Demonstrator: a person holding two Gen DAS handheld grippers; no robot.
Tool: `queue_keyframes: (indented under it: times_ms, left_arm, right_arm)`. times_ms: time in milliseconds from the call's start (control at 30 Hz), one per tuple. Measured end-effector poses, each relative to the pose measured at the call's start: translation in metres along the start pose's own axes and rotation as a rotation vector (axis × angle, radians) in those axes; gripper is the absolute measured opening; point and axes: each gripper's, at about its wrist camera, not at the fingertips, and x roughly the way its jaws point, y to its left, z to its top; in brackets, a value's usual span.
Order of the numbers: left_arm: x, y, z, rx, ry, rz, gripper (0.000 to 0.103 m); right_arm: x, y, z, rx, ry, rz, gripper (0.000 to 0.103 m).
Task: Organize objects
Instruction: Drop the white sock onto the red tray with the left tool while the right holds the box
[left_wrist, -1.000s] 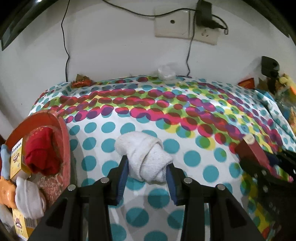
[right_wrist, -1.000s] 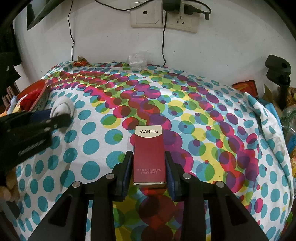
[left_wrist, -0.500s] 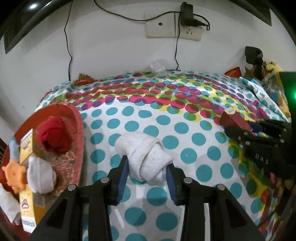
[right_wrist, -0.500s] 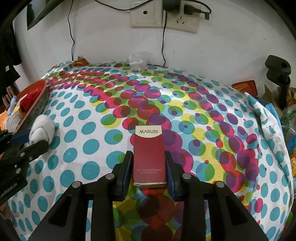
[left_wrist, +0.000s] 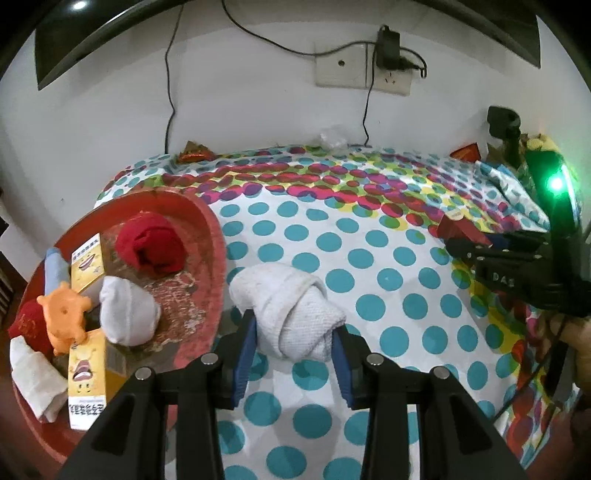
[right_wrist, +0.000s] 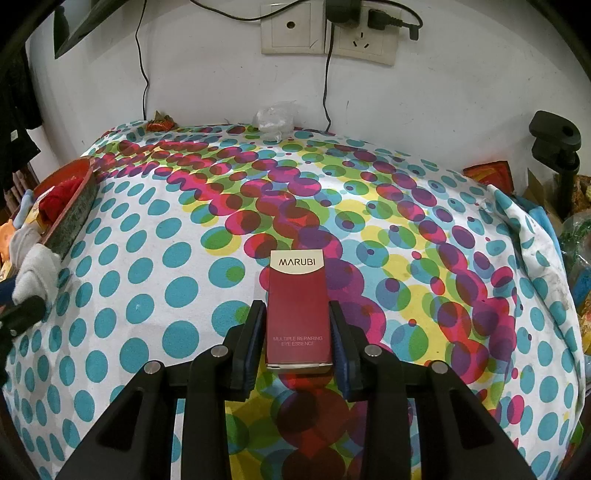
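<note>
My left gripper (left_wrist: 293, 345) is shut on a rolled white sock (left_wrist: 288, 308) and holds it just right of the red tray (left_wrist: 212, 236), above the dotted cloth. The tray holds a red sock roll (left_wrist: 149, 247), a white sock roll (left_wrist: 125, 314), yellow boxes (left_wrist: 86, 373) and an orange toy (left_wrist: 64, 310). My right gripper (right_wrist: 297, 334) is shut on a dark red MARUBI box (right_wrist: 297, 310) over the cloth's middle. The right gripper and box also show in the left wrist view (left_wrist: 461, 229). The held sock shows at the left edge of the right wrist view (right_wrist: 35, 266).
The spotted cloth (right_wrist: 406, 229) covers the table, which meets a white wall with sockets (right_wrist: 328, 35) and hanging cables. A clear plastic wrapper (right_wrist: 273, 118) and a red wrapper (right_wrist: 159, 123) lie at the back edge. A black clamp stand (right_wrist: 554, 147) and clutter sit at the right.
My left gripper has carried the white sock leftward and back, so the red tray now sits close beside it. The right gripper with the box has stayed still.
</note>
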Motion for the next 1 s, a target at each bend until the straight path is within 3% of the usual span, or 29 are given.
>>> queue_keyframes:
  times_ms: [400,767,1000]
  left_arm:
    - [-0.034,0.021,0.007,0.012,-0.052,0.043,0.038]
    - [-0.047,0.099,0.014,-0.092,-0.053,0.166,0.038]
    - [-0.035,0.144,0.013,-0.129,-0.018,0.242,0.038]
  right_arm:
    - [0.000,0.002,-0.001,0.002,0.000,-0.004,0.031]
    - [0.000,0.003,-0.001,0.003,0.000,-0.009,0.031]
    - [0.000,0.004,0.000,0.003,0.000,-0.011,0.031]
